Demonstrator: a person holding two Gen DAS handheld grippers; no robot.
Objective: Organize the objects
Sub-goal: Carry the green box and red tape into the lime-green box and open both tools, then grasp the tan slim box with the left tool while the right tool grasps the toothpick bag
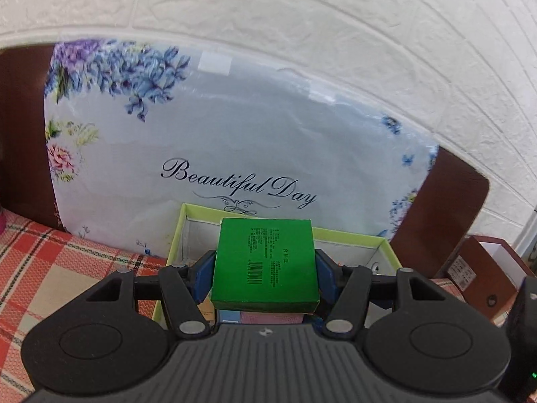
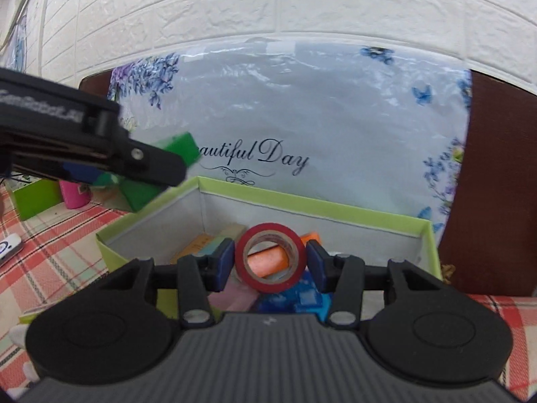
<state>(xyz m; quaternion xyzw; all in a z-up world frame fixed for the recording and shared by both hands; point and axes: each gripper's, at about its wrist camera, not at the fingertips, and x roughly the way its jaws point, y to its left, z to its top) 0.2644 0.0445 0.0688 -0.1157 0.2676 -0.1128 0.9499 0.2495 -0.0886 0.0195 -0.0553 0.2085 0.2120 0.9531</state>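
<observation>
Left tool (image 1: 265,277): clamped on a green box (image 1: 265,263), blue pads pressed flat against its two sides, barcode and fine print facing up, box held over the near-left part of an open lime-green box (image 1: 349,236)

Right tool (image 2: 270,262): closed on a roll of red tape (image 2: 270,258), pads touching the roll's outer faces, hole of the roll facing the camera, roll held above the near edge of that same lime-green box (image 2: 302,205)

Inside the lime-green box, seen from the right wrist: an orange block (image 2: 272,262) visible through and behind the roll, a blue piece (image 2: 302,299) just below the roll, a pale pink piece (image 2: 231,297) to its left, tan and yellow items further back; hard to identify more exactly

Also from the right wrist: left tool (image 2: 161,171) at the upper left with the green box (image 2: 181,146) in its grip, level with the lime-green box's left corner

Lime-green box standing on a red-checked tablecloth (image 1: 60,268), just in front of a flowered bag lettered "Beautiful Day" (image 1: 235,134) propped against a white brick-pattern wall (image 1: 302,16)

Off to the left, a pink cup (image 2: 74,194) and another green carton (image 2: 35,198) on the table
</observation>
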